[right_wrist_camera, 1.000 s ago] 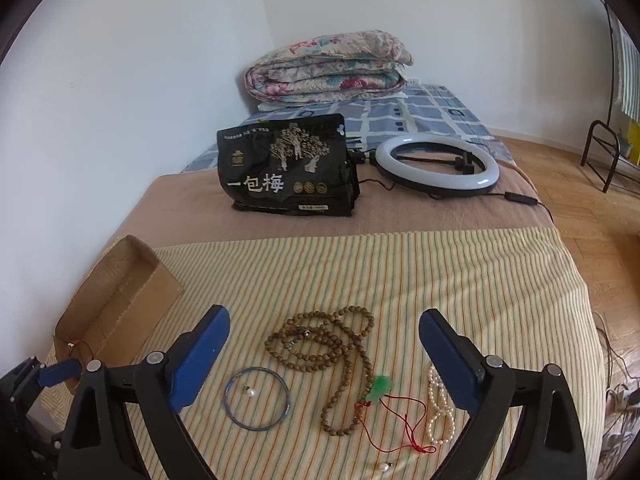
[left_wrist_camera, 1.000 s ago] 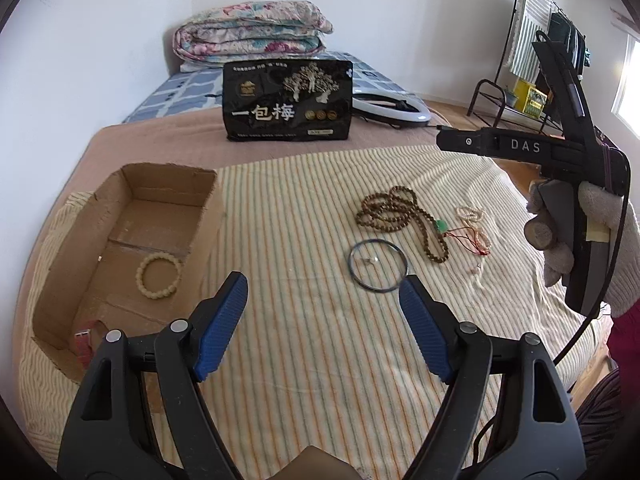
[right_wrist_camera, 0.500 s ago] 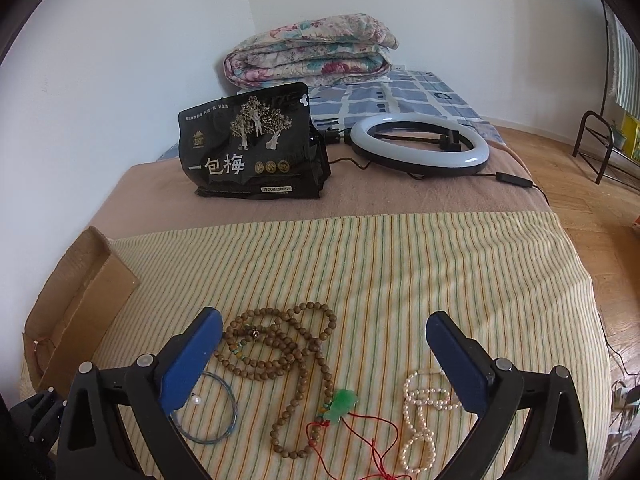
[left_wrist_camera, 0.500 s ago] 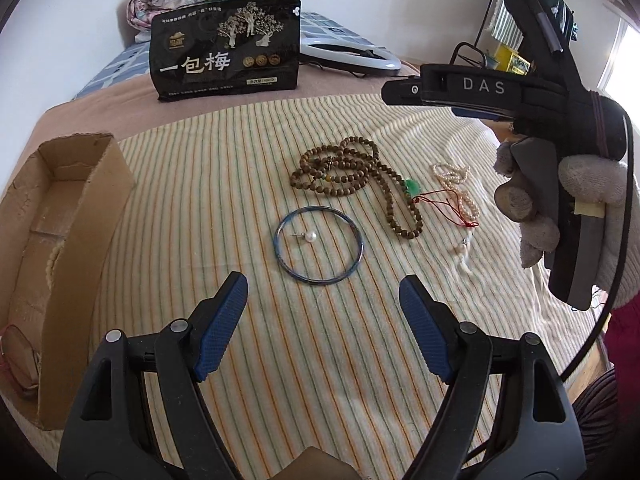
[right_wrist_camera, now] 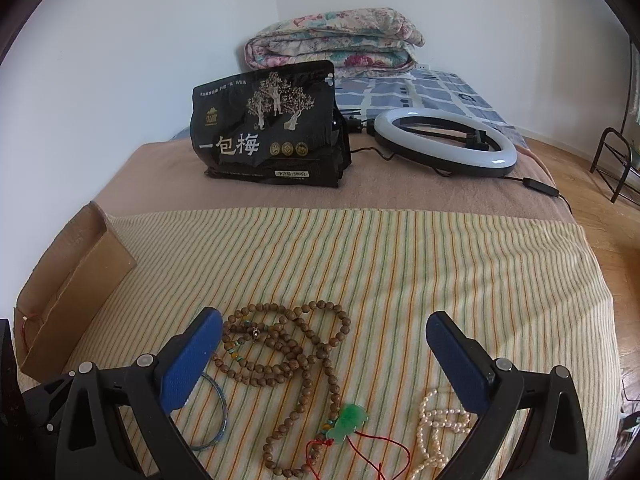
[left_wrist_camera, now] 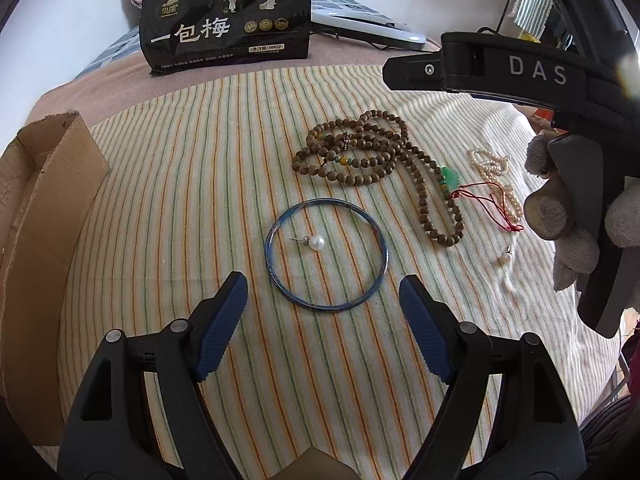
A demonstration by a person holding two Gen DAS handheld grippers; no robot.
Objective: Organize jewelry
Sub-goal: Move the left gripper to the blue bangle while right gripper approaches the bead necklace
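Left gripper (left_wrist_camera: 323,304) spread wide and empty, poised just near of the thin blue ring bangle (left_wrist_camera: 326,255) lying flat on the striped cloth (left_wrist_camera: 200,184); a small pearl stud earring (left_wrist_camera: 314,242) sits loose inside the ring. Right gripper (right_wrist_camera: 324,356) also wide, empty, over the brown wooden bead necklace (right_wrist_camera: 288,354). Risks: the flat bangle may skid from the pads; closing could flick the stud away; the red cord (right_wrist_camera: 384,448) may snag the white pearl strand (right_wrist_camera: 436,428). Cardboard box (left_wrist_camera: 44,216) far left.

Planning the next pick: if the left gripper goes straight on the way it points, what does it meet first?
Probably the blue bangle, lying between the open left gripper fingers' line; the pearl earring sits inside it. Depth is uncertain.
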